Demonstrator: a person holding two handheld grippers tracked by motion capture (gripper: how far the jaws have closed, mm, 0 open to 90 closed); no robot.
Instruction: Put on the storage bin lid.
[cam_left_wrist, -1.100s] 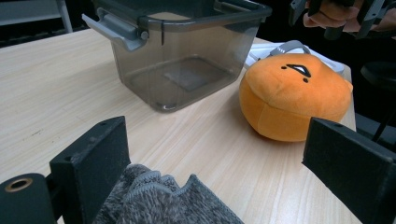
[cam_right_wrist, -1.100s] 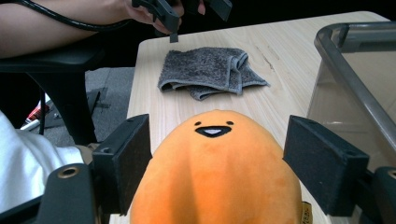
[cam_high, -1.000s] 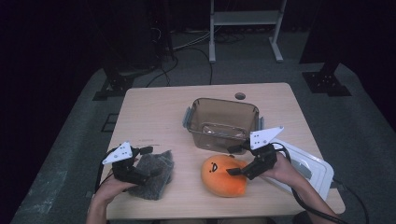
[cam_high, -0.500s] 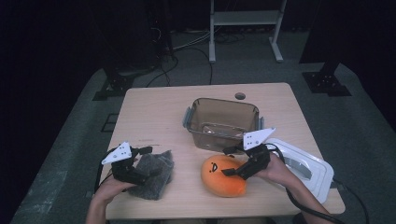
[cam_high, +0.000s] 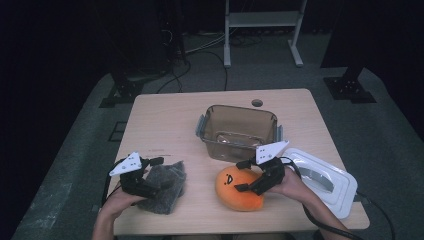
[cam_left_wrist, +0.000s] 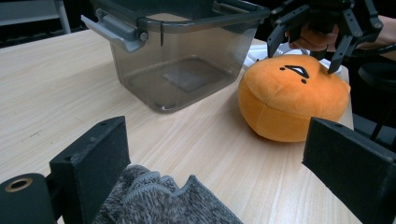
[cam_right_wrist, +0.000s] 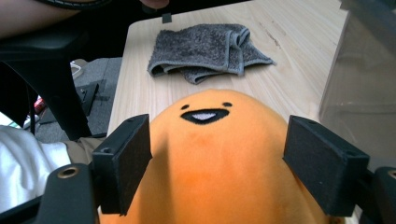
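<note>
An orange plush (cam_high: 239, 187) with a smiling face lies near the table's front edge. My right gripper (cam_high: 240, 176) is open, its jaws straddling the plush's top from the right side; in the right gripper view the plush (cam_right_wrist: 210, 154) bulges between the pads of that gripper (cam_right_wrist: 223, 165). A folded grey towel (cam_high: 165, 187) lies at the front left. My left gripper (cam_high: 154, 175) hangs open over the towel's near edge, and the towel (cam_left_wrist: 159, 200) shows low between its jaws (cam_left_wrist: 219, 172). The left gripper view also catches the plush (cam_left_wrist: 289, 98) with the right gripper (cam_left_wrist: 302, 56) above it.
A clear brownish container (cam_high: 237, 131) with grey latches stands empty mid-table, just behind the plush. Its white lid (cam_high: 322, 180) lies flat at the front right, under the person's right wrist. A metal stand and cables are on the floor beyond the table (cam_high: 165, 125).
My right gripper has moved left from the lid's side onto the plush, jaws now around its top. The left gripper stays at the towel.
</note>
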